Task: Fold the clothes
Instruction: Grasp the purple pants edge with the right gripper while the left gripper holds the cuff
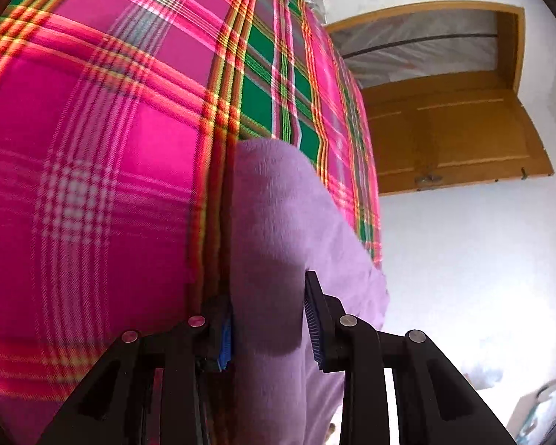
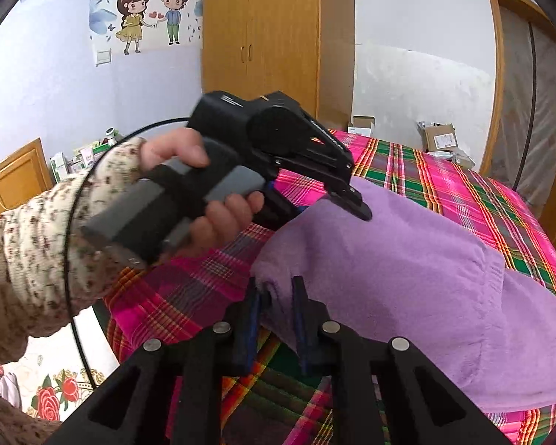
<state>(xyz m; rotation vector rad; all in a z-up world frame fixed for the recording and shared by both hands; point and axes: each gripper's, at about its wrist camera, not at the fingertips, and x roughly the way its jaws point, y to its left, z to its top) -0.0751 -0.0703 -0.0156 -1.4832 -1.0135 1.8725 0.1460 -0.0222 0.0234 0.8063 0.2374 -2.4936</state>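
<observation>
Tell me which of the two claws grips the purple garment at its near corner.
The right claw: it pinches the near corner of the purple fleece garment. The left claw bites the raised fold farther back.

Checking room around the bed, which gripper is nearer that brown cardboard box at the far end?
Left, likely. The left gripper holds the purple garment further up the bed toward the cardboard box; the right gripper pinches its near corner.

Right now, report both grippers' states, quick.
Left gripper: closed on a thick fold of the purple garment.
Right gripper: closed on the purple garment's near edge.
</observation>
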